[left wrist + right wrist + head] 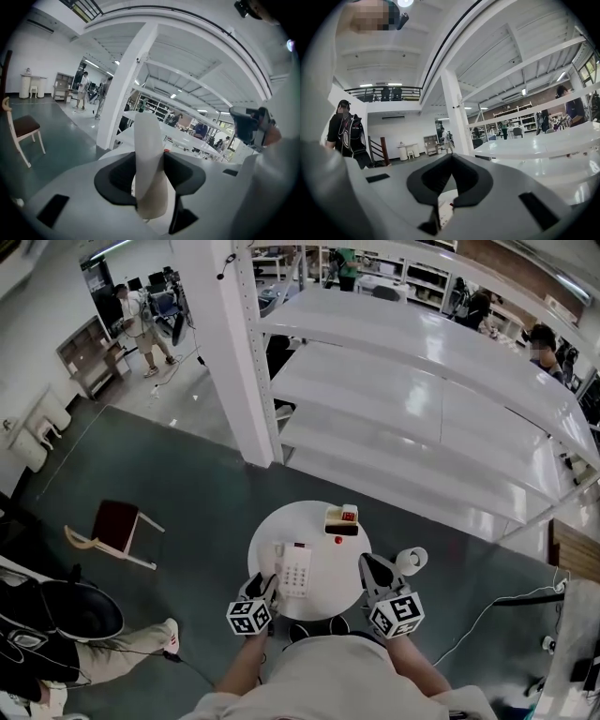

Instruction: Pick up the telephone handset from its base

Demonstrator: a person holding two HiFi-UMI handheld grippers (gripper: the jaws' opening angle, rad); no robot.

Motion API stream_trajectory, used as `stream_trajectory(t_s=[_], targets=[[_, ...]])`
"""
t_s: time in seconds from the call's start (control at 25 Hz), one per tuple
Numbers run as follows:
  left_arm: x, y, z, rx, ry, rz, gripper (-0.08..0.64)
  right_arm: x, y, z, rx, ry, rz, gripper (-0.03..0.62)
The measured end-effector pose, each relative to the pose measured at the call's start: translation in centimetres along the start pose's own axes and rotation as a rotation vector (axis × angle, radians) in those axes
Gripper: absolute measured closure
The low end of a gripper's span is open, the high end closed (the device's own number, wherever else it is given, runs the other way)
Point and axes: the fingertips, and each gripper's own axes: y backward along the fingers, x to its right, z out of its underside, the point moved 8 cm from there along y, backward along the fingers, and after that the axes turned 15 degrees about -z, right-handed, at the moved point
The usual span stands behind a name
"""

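Partly hidden, handset (149, 150) sits clamped in left gripper (150, 161) fingers (183, 174); right gripper (450, 158) fingers (472, 182) touch.

Finishes: mostly white, smooth, glossy.
Smooth satin plastic handset (149, 164); round table (339, 582) and shelving (422, 399) at 12 o'clock glossy white; chair (111, 526) at 9 o'clock pale wood, dark-red seat.

This is a large lab or workshop hall: long white shelves (422, 399), a grey floor (187, 474), a white pillar (246, 352), a person (141, 320) standing near equipment, an upper balcony (382, 93).
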Motion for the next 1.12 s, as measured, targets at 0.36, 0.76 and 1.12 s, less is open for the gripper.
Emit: stream_trajectory(t_s=[0.36, 0.76, 1.12], targets=[[1.0, 4.5, -5.4, 0.22, 0.016, -0.02, 0.364, -0.4, -1.6, -0.4, 0.033, 0.004, -0.066, 0.583], [1.8, 8.7, -10.6, 0.404, -0.048, -0.009, 0.364, -0.6, -2.8, -1.4, 0.057, 0.025, -0.096, 0.583], [3.1, 11.2, -14.4, 0.527, -0.049, 0.016, 0.364, -0.9, -3.3, -2.1, 0.067, 0.036, -0.114, 0.583]])
